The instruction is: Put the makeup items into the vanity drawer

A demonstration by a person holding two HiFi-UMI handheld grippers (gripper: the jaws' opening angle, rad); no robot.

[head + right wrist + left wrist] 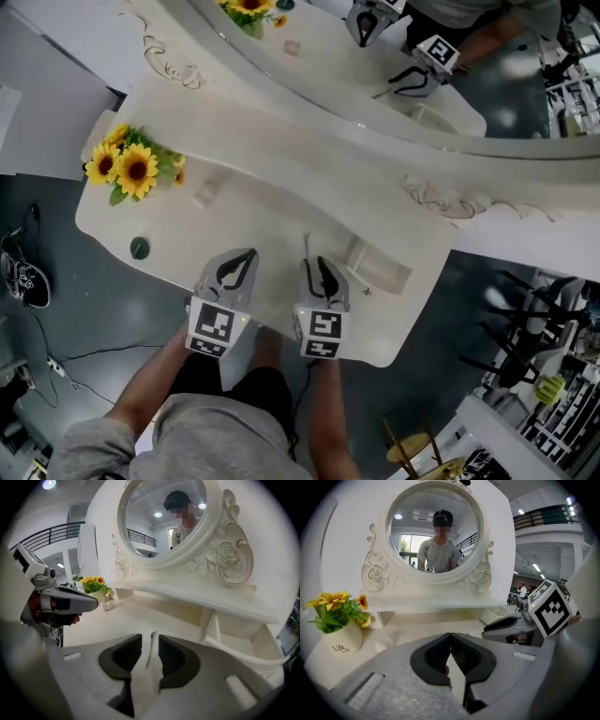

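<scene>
Right gripper view: seemingly pick-up step, right gripper (150, 638) jaws apart astride thin pale stick (148, 651) on cream table (262, 206), left gripper (450, 634) jaws together; next, clamp it, carry to open white drawer (380, 267).

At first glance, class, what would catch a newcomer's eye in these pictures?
A big round mirror fills the back of the white vanity, with a person reflected in it. Bright sunflowers stand at the tabletop's left end. Near the front edge the left gripper and right gripper sit side by side, a thin stick lying between the right one's parted jaws.
</scene>
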